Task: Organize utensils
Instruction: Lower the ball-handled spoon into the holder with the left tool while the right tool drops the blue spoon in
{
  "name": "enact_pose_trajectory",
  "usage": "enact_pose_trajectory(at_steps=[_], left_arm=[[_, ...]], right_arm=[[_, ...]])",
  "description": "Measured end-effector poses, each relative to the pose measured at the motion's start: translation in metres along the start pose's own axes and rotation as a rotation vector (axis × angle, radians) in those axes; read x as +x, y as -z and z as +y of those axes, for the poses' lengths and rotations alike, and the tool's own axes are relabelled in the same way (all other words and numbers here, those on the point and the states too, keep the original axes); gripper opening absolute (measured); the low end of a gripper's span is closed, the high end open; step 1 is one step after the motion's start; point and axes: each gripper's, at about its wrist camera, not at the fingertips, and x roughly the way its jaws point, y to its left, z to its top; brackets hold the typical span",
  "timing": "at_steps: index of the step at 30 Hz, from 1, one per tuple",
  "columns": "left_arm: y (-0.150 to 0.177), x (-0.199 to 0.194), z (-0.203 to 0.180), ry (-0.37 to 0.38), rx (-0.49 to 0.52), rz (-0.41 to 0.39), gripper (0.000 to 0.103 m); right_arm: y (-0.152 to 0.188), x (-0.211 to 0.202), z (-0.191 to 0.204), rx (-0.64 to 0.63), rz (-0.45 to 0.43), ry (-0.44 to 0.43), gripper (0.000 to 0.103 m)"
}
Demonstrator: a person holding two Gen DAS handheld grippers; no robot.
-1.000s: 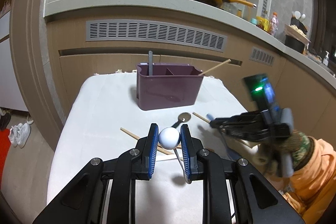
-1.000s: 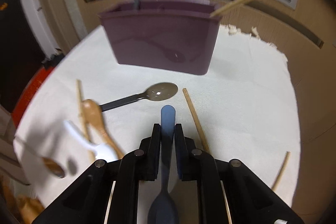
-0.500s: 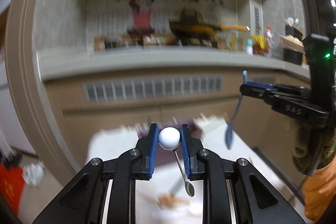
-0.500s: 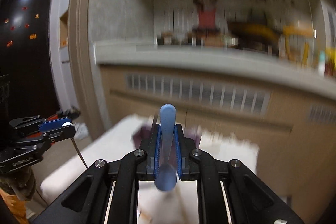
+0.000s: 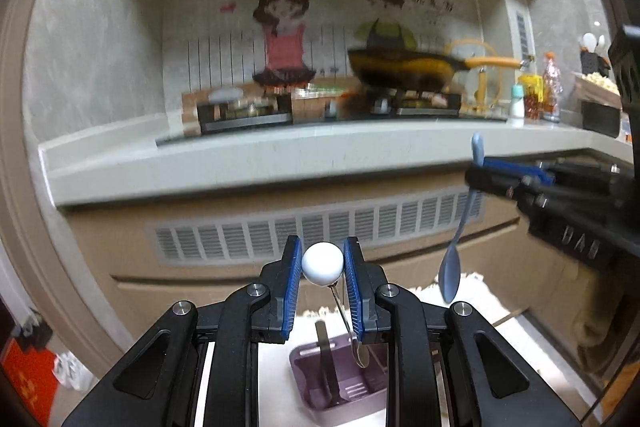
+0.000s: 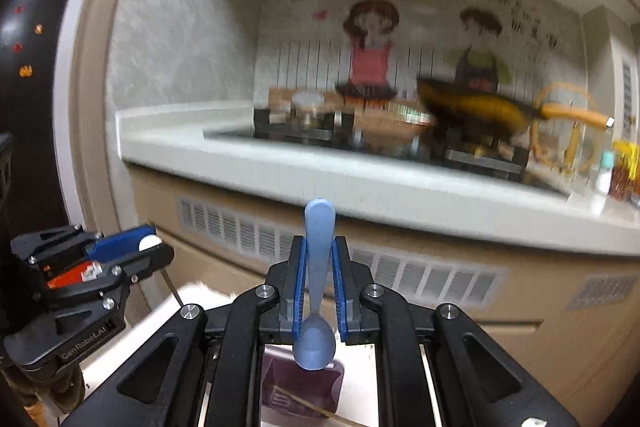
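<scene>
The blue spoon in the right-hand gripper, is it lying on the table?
No, the blue spoon hangs bowl-down, clamped in the right gripper, above the purple caddy.

Dim, warm indoor light, strong fisheye bending with black vignette at the corners, motion-smeared cartoon wall mural (image 5: 288, 35) and yellow-handled frying pan (image 6: 480, 107), soft glare on the pale grey countertop (image 5: 248, 163), sharp black gripper frames in the foreground.
</scene>
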Motion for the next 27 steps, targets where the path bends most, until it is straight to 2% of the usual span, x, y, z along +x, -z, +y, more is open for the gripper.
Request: enact_pose_trajectory(at_steps=[6, 12, 14, 15, 17, 19, 22, 24, 27], left_arm=[[0.042, 0.050, 0.007, 0.028, -0.044, 0.127, 0.022], [0.078, 0.083, 0.006, 0.029, -0.075, 0.217, 0.024], [0.085, 0.089, 0.005, 0.025, -0.084, 0.236, 0.028], [0.088, 0.090, 0.004, 0.019, -0.089, 0.243, 0.033], [0.089, 0.090, 0.003, 0.011, -0.095, 0.248, 0.037], [0.090, 0.086, 0.003, 0.002, -0.094, 0.244, 0.038], [0.087, 0.075, 0.000, -0.014, -0.085, 0.237, 0.041], [0.088, 0.064, -0.001, -0.019, -0.084, 0.227, 0.054], [0.091, 0.044, -0.004, -0.022, -0.088, 0.218, 0.060]], right_arm=[[0.058, 0.067, 0.002, -0.009, 0.187, -0.014, 0.012], [0.099, 0.097, 0.007, -0.018, 0.320, -0.046, 0.012], [0.110, 0.102, 0.008, -0.023, 0.354, -0.045, 0.013], [0.114, 0.104, 0.007, -0.019, 0.364, -0.050, 0.014], [0.120, 0.105, 0.003, -0.001, 0.393, -0.064, 0.028], [0.123, 0.101, 0.001, 0.010, 0.391, -0.060, 0.032], [0.123, 0.083, 0.004, 0.001, 0.363, -0.052, 0.032], [0.121, 0.063, 0.006, -0.015, 0.341, -0.054, 0.032], [0.125, 0.026, 0.013, -0.047, 0.298, -0.047, 0.041]])
